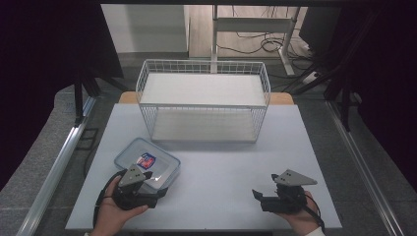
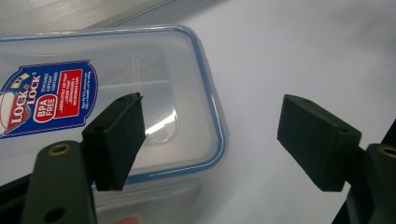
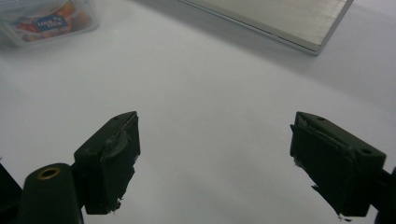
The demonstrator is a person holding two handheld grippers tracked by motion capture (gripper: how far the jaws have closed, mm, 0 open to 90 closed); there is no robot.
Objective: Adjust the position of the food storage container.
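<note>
Left claw (image 1: pixel 156 183) spread wide at the near-left of the counter (image 1: pixel 221 167), gripping nothing, one pad (image 2: pixel 116 140) hanging over the near corner of the clear lidded container (image 1: pixel 147 163), the other out over bare counter, so the container's edge sits between the pads rather than the whole box; likely a corner or rim grasp in hand. Risk from here, as a judgement: closing on the smooth lid rim at one corner could let the box pivot, slip out or skid across the slick counter; pressing down with the left pad might scrape the blue-and-red label (image 2: pixel 44 98) or tip the far side up. Container lid on, blue seal around the rim, inner dividers faintly visible through the plastic, contents hard to make out, something orange-red dimly seen in the right gripper view. Farther back at centre, white wire basket (image 1: pixel 203 101) with two tiers, both looking empty, well apart from the container. Right claw (image 1: pixel 255 194) at the near-right, also wide open and holding nothing, low over bare counter, well apart from everything
</note>
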